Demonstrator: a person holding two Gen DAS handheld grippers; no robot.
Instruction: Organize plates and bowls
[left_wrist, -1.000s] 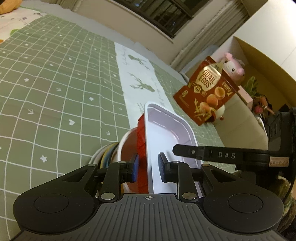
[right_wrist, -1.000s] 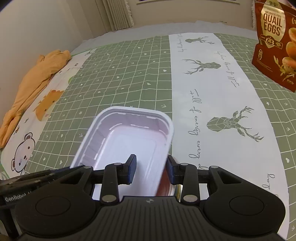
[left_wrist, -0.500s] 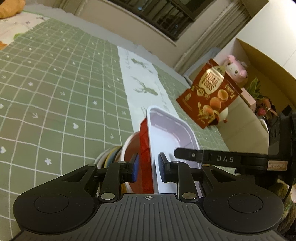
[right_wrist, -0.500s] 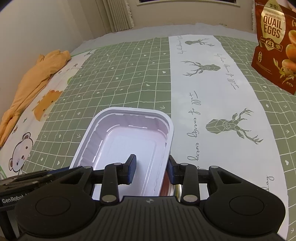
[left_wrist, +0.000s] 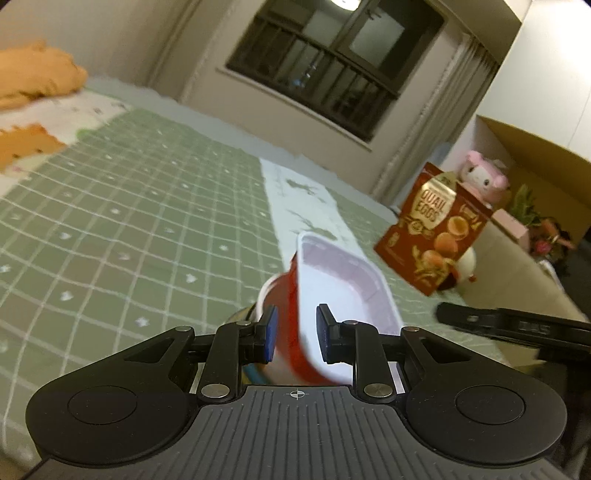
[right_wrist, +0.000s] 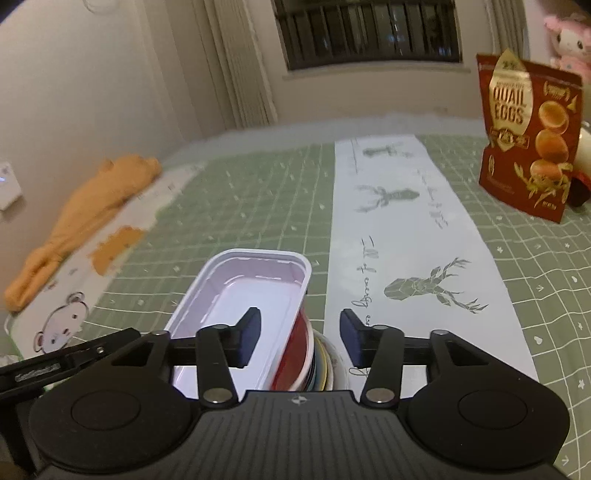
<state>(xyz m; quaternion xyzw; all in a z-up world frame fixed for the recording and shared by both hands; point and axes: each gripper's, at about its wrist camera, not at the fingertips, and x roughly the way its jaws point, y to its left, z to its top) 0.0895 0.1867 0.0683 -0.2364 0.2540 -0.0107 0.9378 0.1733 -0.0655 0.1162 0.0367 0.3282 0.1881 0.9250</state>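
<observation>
White-lined red tray (right_wrist: 255, 291) tilted atop stacked bowls (right_wrist: 321, 365) on green checked bedspread (left_wrist: 110, 221). Left gripper (left_wrist: 294, 334) fingers clamp tray's wall. Right gripper (right_wrist: 301, 338) fingers just opened, straddling tray rim, not pressing. Quail eggs bag (right_wrist: 528, 136) well apart.

Your right gripper (right_wrist: 299, 334) had just been opening, its pads standing clear on either side of the near rim of the white rectangular tray (right_wrist: 242, 291). The tray sat tilted on a red bowl (right_wrist: 297, 354), which rested on a stack of coloured plates (right_wrist: 325, 363). Beyond lay the green checked cloth (right_wrist: 236, 206) and a white deer-print runner (right_wrist: 417, 236). A quail eggs bag (right_wrist: 528, 136) stood far right.
</observation>
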